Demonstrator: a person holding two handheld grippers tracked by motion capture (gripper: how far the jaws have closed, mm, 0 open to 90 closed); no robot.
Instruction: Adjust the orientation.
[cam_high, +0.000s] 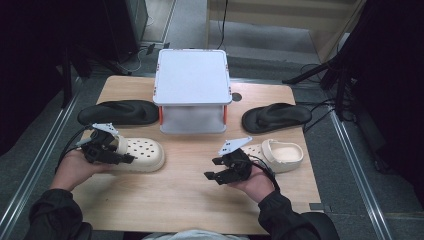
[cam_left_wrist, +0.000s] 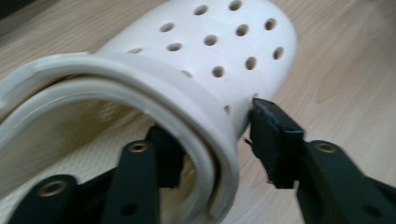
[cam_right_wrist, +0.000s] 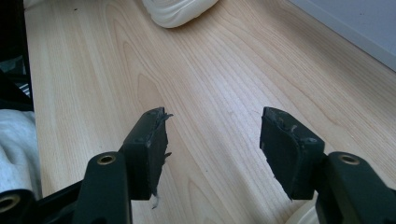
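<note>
Two cream perforated clogs lie on the wooden table, one at the left and one at the right, with a black sandal behind each and a white box between those. The left gripper straddles the left clog's side wall at the heel opening, one jaw inside and one outside, though whether the pads press on it I cannot tell. The right gripper hovers over bare wood just beside the right clog, its jaws spread with nothing between them.
</note>
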